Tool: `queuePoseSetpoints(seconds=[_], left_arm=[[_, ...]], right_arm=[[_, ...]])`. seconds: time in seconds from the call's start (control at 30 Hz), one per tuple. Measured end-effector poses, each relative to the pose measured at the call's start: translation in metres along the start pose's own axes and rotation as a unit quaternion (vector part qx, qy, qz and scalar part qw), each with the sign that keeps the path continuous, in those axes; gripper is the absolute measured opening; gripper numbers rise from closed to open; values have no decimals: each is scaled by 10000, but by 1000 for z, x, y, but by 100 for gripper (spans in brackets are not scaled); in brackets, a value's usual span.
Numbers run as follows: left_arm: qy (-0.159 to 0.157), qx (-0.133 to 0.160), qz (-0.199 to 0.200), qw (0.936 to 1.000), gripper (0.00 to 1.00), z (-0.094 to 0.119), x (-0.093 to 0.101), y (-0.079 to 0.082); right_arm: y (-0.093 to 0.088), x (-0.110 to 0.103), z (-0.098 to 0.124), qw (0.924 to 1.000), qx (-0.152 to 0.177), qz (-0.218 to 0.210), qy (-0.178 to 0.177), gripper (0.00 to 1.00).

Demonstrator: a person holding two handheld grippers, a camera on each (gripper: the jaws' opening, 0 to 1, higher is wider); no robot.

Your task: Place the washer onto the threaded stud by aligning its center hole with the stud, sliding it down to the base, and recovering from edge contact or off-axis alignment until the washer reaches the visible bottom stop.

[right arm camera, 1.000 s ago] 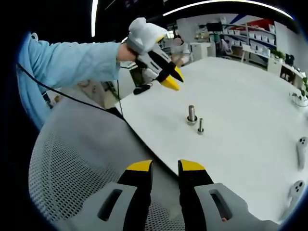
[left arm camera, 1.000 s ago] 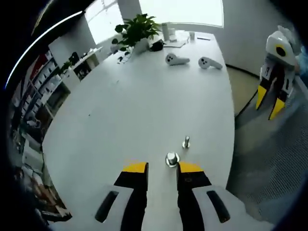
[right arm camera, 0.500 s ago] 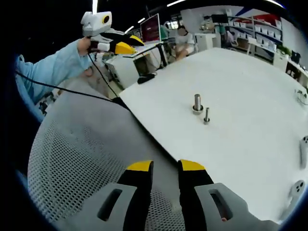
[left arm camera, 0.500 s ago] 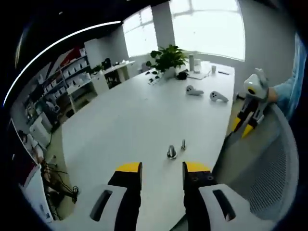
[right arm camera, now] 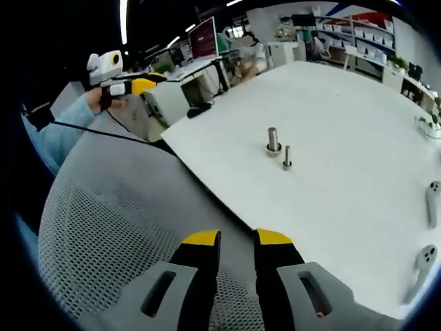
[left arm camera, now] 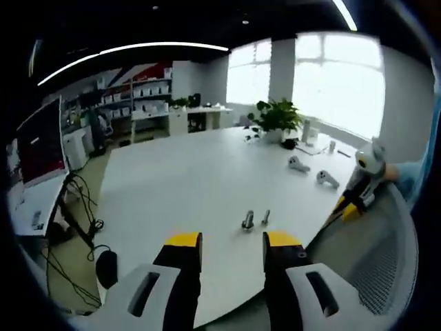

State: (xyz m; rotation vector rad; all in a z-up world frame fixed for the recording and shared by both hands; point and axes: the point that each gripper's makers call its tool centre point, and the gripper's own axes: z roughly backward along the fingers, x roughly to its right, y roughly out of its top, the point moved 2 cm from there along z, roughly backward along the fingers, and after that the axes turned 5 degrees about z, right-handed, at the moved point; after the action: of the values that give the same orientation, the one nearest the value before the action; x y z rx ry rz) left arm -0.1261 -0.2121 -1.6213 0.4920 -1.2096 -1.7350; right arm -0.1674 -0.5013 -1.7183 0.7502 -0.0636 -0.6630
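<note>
In the left gripper view, a red-faced monitor [left arm camera: 38, 148] stands at the far left above dark cables and a black mouse-like lump [left arm camera: 105, 265] on the floor. The left gripper [left arm camera: 231, 241] rises from the bottom edge with its yellow-tipped jaws set narrowly apart and nothing between them. Beyond the tips, on the white table [left arm camera: 179, 186] near its close edge, stand two small metal pieces side by side: the threaded stud [left arm camera: 248, 221], a short upright grey post on a wider round base, and just to its right a thinner bolt [left arm camera: 265, 218]. The washer may be the bright ring at the stud's foot — too small to tell. Farther back sit a potted plant [left arm camera: 277, 117] and two white controllers [left arm camera: 313, 172]. At the right, the right gripper [left arm camera: 351, 207] hangs over a grey mesh chair back [left arm camera: 375, 269], held by a person in a light blue sleeve.

In the right gripper view, the left gripper [right arm camera: 141, 84] is held up at the upper left, off the table, in a hand [right arm camera: 96, 102]. The mesh chair back fills the lower left. The right gripper's own jaws come up from the bottom, close together but not touching, gripping nothing. Further right, the stud [right arm camera: 273, 141] stands upright with a pale ring around its foot — the bolt [right arm camera: 286, 158] just beside it, both well apart from either gripper.
</note>
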Motion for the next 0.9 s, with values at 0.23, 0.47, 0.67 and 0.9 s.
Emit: queuePoseSetpoints(seconds=[0.23,0.47,0.67,0.9], left_arm=[[-261,283,595,9975,35,-1,10,-9],[-635,187,383,9971,35,-4,23,-23],[-707,269,215,9969,35,4,33,-19],[-712,345,328,9963,34,4,34,-26]], right_arm=[[-5,11,2,9992,-196,-4,-336,22],[-4,27,12,9954,26,-302,-910,22],[-6,31,13,9935,-53,-358,-1077,22],[-8,33,15,9923,-118,-352,-1180,22]])
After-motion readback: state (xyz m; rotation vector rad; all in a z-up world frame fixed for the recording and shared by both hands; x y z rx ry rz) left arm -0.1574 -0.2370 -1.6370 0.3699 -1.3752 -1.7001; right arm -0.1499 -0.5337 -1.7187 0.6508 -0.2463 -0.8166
